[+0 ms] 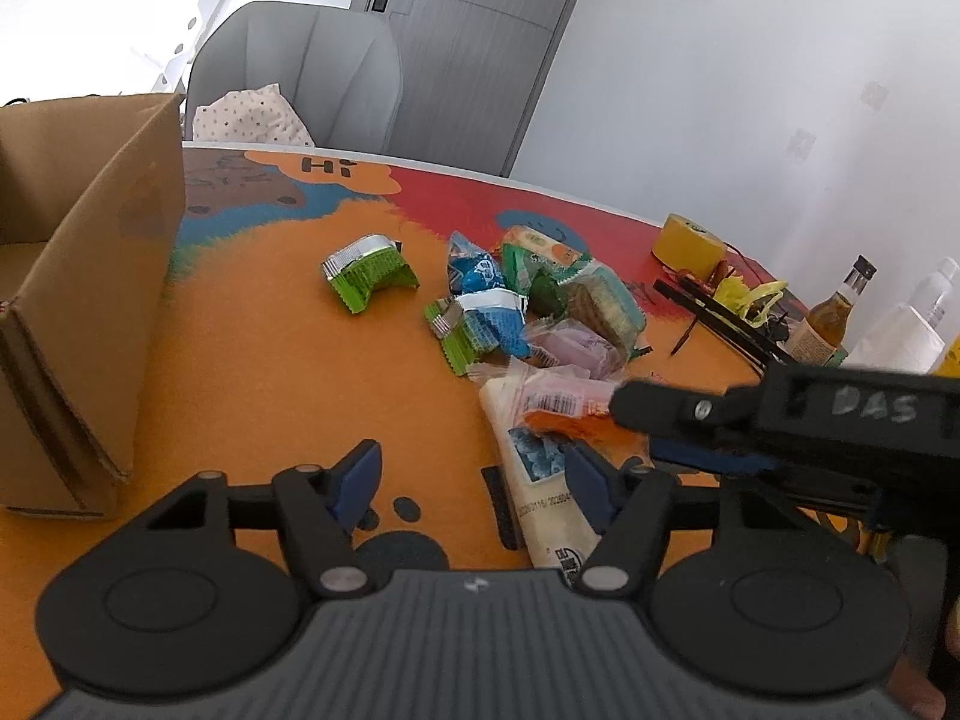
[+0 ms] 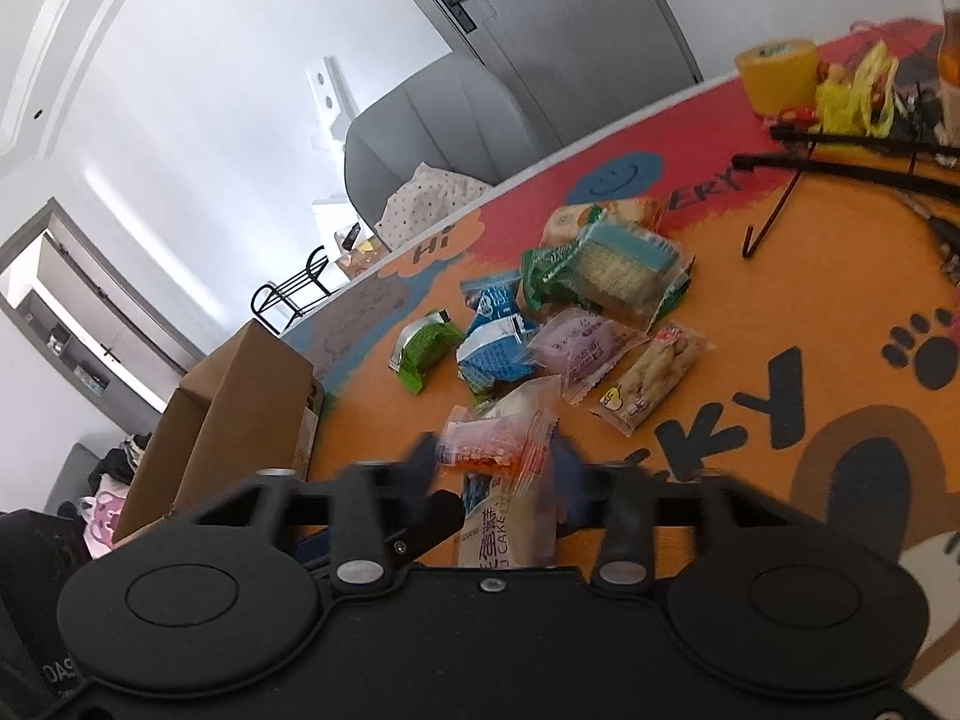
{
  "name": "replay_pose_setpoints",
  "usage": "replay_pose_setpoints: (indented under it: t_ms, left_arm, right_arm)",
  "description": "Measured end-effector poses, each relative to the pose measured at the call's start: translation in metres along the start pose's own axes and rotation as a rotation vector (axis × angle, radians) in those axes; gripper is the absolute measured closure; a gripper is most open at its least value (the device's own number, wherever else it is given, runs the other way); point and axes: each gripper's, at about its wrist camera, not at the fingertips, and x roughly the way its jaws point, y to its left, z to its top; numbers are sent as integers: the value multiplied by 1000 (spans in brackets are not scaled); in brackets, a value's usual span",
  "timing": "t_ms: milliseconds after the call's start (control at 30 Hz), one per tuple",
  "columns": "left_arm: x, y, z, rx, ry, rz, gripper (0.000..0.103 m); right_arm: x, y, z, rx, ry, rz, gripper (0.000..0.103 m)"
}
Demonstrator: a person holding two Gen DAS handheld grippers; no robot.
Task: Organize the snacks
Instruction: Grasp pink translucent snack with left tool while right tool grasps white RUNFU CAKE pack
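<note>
Several wrapped snacks lie in a pile (image 1: 528,306) on the orange table mat (image 1: 270,360); the pile also shows in the right wrist view (image 2: 576,306). A lone green packet (image 1: 369,271) lies left of it. My left gripper (image 1: 474,480) is open and empty above the mat, its right finger over a long white cake packet (image 1: 528,456). My right gripper (image 2: 492,465) has its fingers around a clear packet with orange filling (image 2: 495,447) that rests on the white cake packet (image 2: 501,516). The frames are blurred there. In the left wrist view the right gripper (image 1: 630,414) reaches in from the right.
An open cardboard box (image 1: 78,276) stands at the left of the table, also in the right wrist view (image 2: 228,420). A yellow tape roll (image 1: 687,243), black sticks, a glass bottle (image 1: 831,312) and a white bottle stand at the right. A grey chair (image 1: 300,72) is behind the table.
</note>
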Motion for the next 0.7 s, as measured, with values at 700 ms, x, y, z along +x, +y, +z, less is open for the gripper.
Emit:
replay_pose_setpoints:
  t_ms: [700]
  left_arm:
    - [9, 13, 13, -15, -42, 50, 36]
  right_arm:
    - [-1, 2, -8, -34, 9, -52, 66]
